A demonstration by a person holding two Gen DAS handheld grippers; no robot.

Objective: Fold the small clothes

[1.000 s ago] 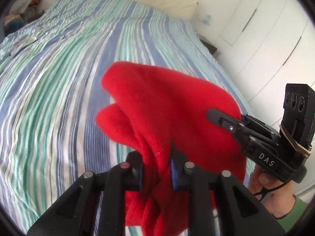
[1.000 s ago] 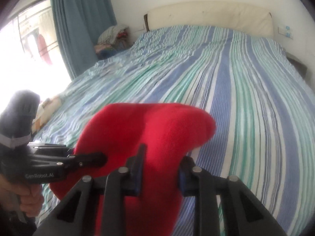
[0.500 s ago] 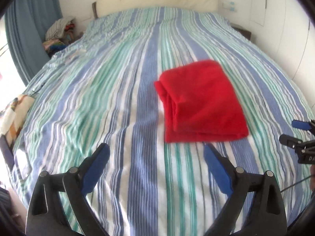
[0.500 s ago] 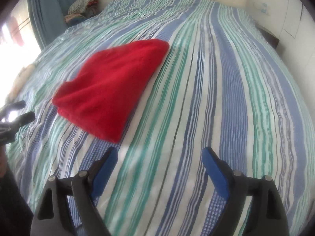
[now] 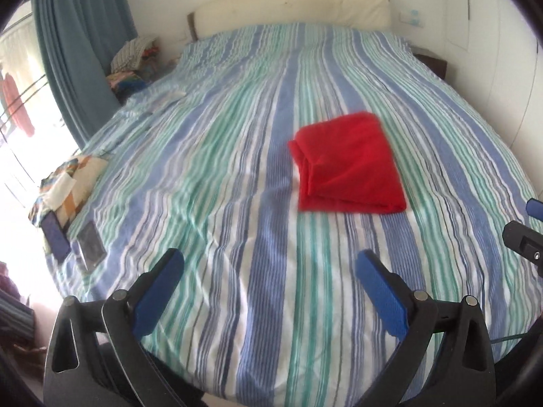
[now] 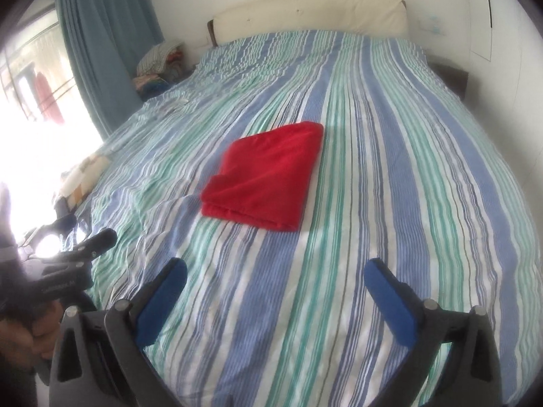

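A red folded garment (image 5: 349,166) lies flat on the striped bed, right of centre in the left wrist view and near the middle in the right wrist view (image 6: 268,176). My left gripper (image 5: 269,281) is open and empty, held back from the garment near the bed's front edge. My right gripper (image 6: 276,288) is also open and empty, likewise well short of the garment. The right gripper's tips show at the right edge of the left wrist view (image 5: 524,234). The left gripper shows at the left of the right wrist view (image 6: 73,261).
The striped bedspread (image 5: 220,156) covers the whole bed. A patterned cloth (image 5: 68,183), a phone (image 5: 56,235) and a dark flat object (image 5: 91,246) lie at the bed's left edge. A clothes pile (image 5: 132,64) and blue curtain (image 5: 81,44) stand at back left. White wardrobe doors (image 5: 492,51) are at right.
Both grippers let go of the red garment, which now lies folded on the bed. Both have opened and pulled back toward the bed's front edge.
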